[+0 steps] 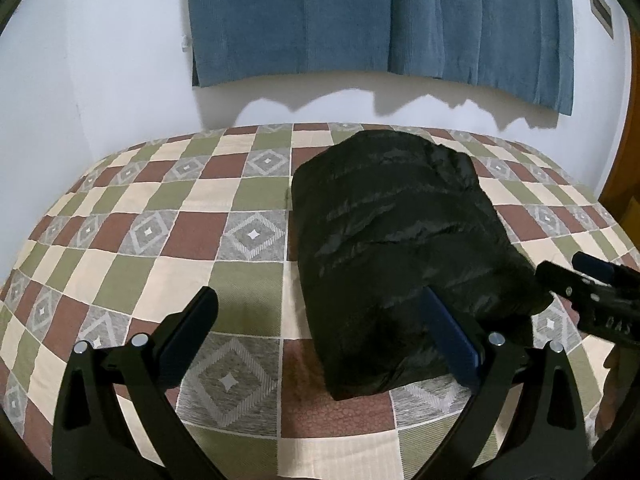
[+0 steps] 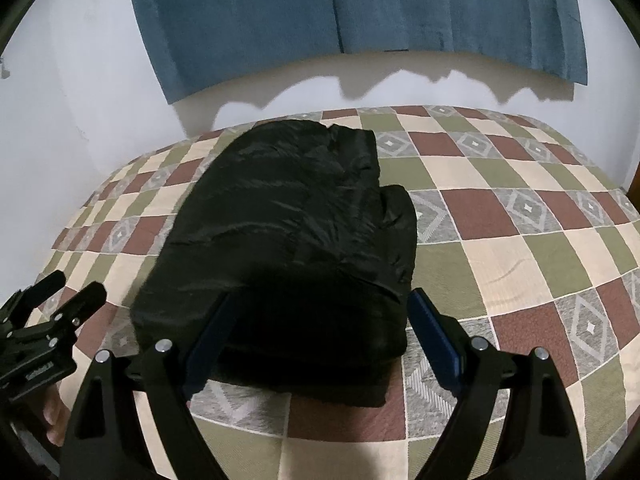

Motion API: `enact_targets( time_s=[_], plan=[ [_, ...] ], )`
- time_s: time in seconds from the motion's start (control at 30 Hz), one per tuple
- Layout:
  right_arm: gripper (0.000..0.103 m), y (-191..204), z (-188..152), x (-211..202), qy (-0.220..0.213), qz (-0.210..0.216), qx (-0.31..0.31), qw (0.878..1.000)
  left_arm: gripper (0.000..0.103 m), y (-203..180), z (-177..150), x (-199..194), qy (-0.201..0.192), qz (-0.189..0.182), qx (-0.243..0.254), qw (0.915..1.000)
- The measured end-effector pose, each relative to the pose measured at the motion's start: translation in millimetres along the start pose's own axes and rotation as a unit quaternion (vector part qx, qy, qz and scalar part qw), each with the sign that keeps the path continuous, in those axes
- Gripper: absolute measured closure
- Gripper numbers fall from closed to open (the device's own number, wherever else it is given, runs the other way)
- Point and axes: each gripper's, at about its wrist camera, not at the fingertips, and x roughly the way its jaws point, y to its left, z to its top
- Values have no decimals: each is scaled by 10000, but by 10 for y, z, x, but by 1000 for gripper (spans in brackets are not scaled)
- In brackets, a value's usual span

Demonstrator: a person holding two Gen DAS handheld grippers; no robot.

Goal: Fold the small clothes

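Left wrist: folded black jacket (image 1: 400, 248) on bedspread (image 1: 160, 208) (left side bare).

White lettering on each gripper body (image 1: 612, 320) — too blurred to read.

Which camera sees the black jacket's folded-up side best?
The right wrist view: the black jacket shows its stacked layers along the right edge. In the left wrist view that side faces away; only its smooth top shows.

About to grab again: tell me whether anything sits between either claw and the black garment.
Nothing visible does. The folded black shiny garment lies alone on the checked bedspread. The open right claw straddles its near edge; the open left claw faces its left corner.
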Motion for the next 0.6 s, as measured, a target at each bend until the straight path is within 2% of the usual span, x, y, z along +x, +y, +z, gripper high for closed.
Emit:
enact_targets(
  time_s=[0.33, 0.6],
  plan=[
    [17, 75, 67, -122, -84, 72, -226, 9997, 2, -9, 174, -131, -10, -212, 27, 9998],
    [17, -40, 82, -63, -12, 4, -86, 10000, 2, -78, 246, -110, -34, -220, 138, 9997]
  ],
)
